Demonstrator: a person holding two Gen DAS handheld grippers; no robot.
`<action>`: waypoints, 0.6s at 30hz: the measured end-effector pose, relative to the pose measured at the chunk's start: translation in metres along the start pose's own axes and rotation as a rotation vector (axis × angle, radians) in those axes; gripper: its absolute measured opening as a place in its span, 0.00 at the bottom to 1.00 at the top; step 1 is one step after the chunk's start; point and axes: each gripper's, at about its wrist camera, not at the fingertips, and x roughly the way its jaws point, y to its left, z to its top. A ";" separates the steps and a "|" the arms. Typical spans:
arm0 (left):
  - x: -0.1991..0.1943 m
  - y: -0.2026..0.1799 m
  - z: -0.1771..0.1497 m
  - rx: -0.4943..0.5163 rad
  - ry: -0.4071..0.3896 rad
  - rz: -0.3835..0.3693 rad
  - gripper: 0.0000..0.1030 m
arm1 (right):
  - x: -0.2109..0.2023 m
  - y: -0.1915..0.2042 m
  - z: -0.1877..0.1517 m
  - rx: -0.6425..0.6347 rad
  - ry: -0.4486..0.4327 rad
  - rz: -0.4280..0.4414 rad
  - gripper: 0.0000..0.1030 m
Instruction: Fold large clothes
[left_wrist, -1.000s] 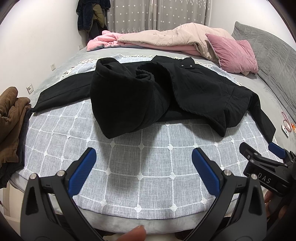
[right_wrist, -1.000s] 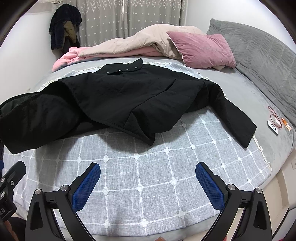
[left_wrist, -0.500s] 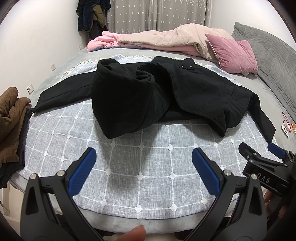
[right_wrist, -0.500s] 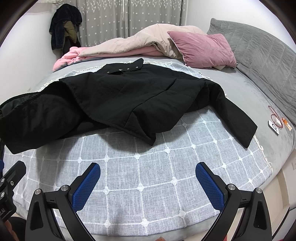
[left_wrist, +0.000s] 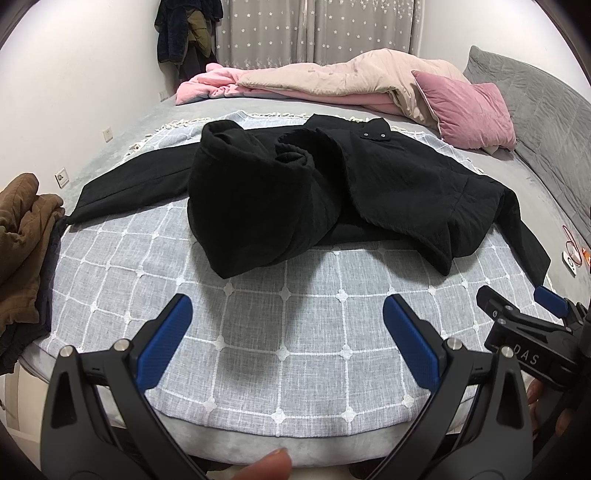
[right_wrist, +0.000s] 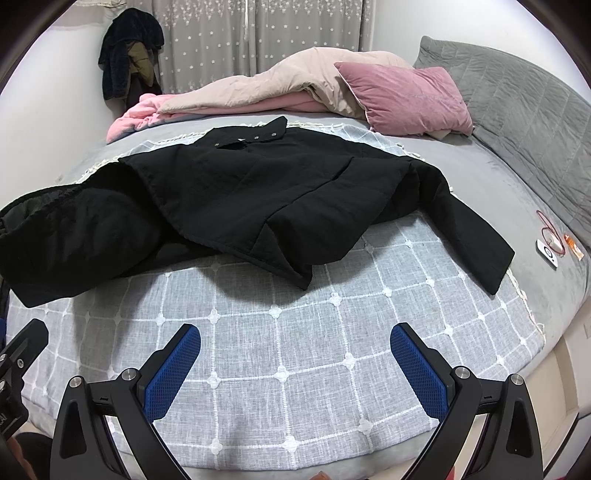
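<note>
Hovering released above the checked bedspread (left_wrist: 288, 325), left claw (left_wrist: 286, 328) and right claw (right_wrist: 295, 360) face the unfolded black jacket (right_wrist: 258, 195); next, grasp its near hem.

Brown garment (left_wrist: 22, 236): cut off at our left view's edge. Small items (right_wrist: 554, 242) on grey bedding: too small for us to identify. Black jacket (right_wrist: 258, 199): left portion cropped.

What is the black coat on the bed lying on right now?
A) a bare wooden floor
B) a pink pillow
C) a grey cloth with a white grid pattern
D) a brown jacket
C: the black coat is spread over the grey cloth with a white grid pattern; the pink pillow sits apart, farther back.
</note>
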 end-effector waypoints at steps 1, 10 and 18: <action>0.000 0.000 0.000 0.001 -0.001 0.001 1.00 | 0.000 0.000 0.000 0.000 0.000 0.000 1.00; -0.004 0.004 0.000 -0.008 -0.017 -0.010 0.99 | 0.000 -0.009 0.003 0.042 -0.015 -0.013 1.00; -0.030 0.030 0.022 0.018 -0.129 -0.081 1.00 | 0.008 -0.028 0.019 0.066 -0.037 0.003 1.00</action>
